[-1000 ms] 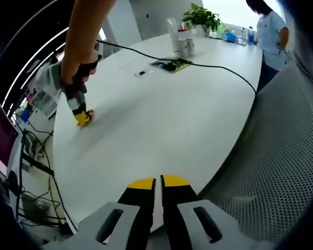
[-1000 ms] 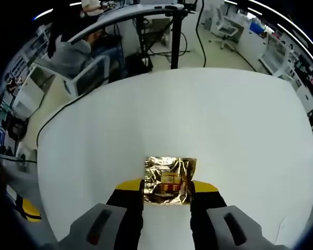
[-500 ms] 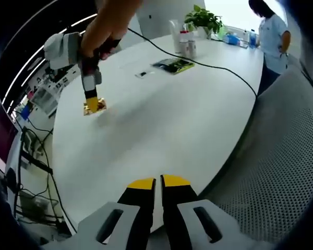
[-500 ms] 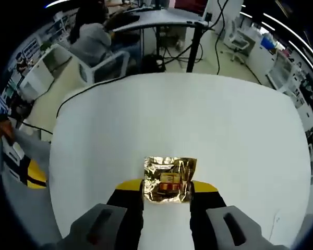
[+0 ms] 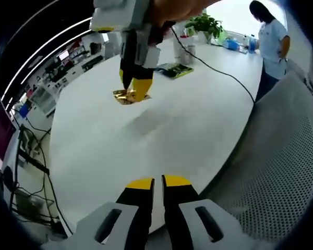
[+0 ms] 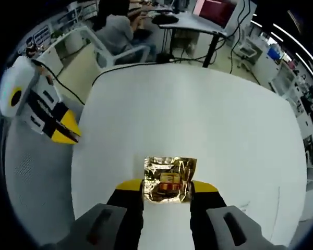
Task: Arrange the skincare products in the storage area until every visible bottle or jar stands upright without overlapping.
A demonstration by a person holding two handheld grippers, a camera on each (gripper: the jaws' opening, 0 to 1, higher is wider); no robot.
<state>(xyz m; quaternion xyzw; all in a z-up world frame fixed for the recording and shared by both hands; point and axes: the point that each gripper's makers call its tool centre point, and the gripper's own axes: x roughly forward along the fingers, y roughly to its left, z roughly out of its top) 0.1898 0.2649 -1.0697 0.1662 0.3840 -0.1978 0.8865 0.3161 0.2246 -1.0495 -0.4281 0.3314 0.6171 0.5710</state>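
White table [image 5: 161, 130] mostly bare, lots of free surface between its near curved edge and far end. Right gripper [image 6: 167, 188] clamps a gold foil sachet [image 6: 169, 178] between its yellow tips, jaws closed onto its sides; in the left gripper view the same gripper [image 5: 137, 87] hangs above the table's middle, sachet [image 5: 126, 96] clear of the surface. Sachet lies roughly flat, crumpled, label too small to read (long axis hard to call). Left gripper [image 5: 157, 183] holds nothing, jaws nearly together at the table's near edge; also seen at the table's left edge [image 6: 62, 130]. Bottles [image 5: 187, 46] and a plant [image 5: 204, 23] stand at the far end, details unclear. Black cable [image 5: 219, 73] runs across the far part.
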